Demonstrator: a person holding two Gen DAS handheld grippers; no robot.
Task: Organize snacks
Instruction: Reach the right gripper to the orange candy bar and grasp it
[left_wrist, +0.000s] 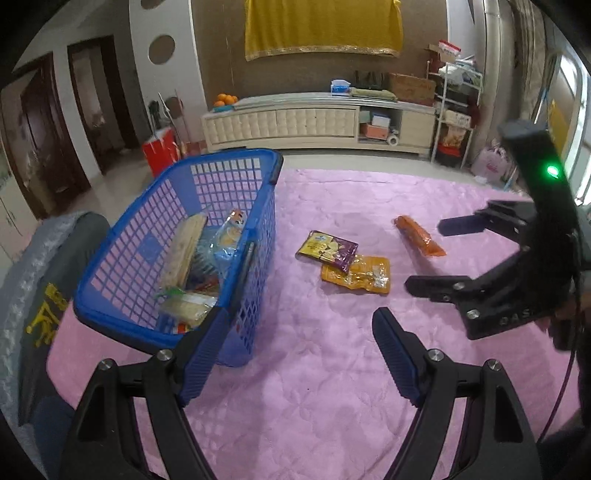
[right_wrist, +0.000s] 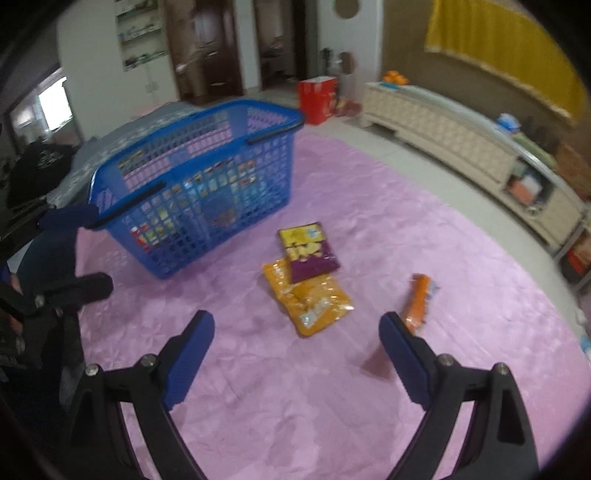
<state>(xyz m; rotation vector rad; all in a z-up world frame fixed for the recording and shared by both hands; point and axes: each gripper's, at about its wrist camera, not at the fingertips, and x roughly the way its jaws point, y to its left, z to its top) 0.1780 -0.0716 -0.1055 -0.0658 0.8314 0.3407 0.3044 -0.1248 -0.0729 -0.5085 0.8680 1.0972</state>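
Observation:
A blue plastic basket (left_wrist: 122, 236) stands on the pink cloth and holds several snack packs (left_wrist: 188, 251); it also shows in the right wrist view (right_wrist: 199, 173). Beside it lie a purple-and-yellow packet (left_wrist: 328, 249) (right_wrist: 308, 249), partly on an orange packet (left_wrist: 360, 277) (right_wrist: 310, 299), and an orange stick pack (left_wrist: 419, 236) (right_wrist: 419, 299). My left gripper (left_wrist: 299, 332) is open and empty next to the basket's near corner. My right gripper (right_wrist: 297, 328) is open and empty, just short of the orange packet; it also shows in the left wrist view (left_wrist: 432, 254).
The pink cloth (left_wrist: 314, 387) covers a wide flat surface. A dark garment and grey bedding (left_wrist: 40, 280) lie left of the basket. A long cream cabinet (left_wrist: 317, 122) stands across the floor, with a red bag (left_wrist: 159, 149) to its left.

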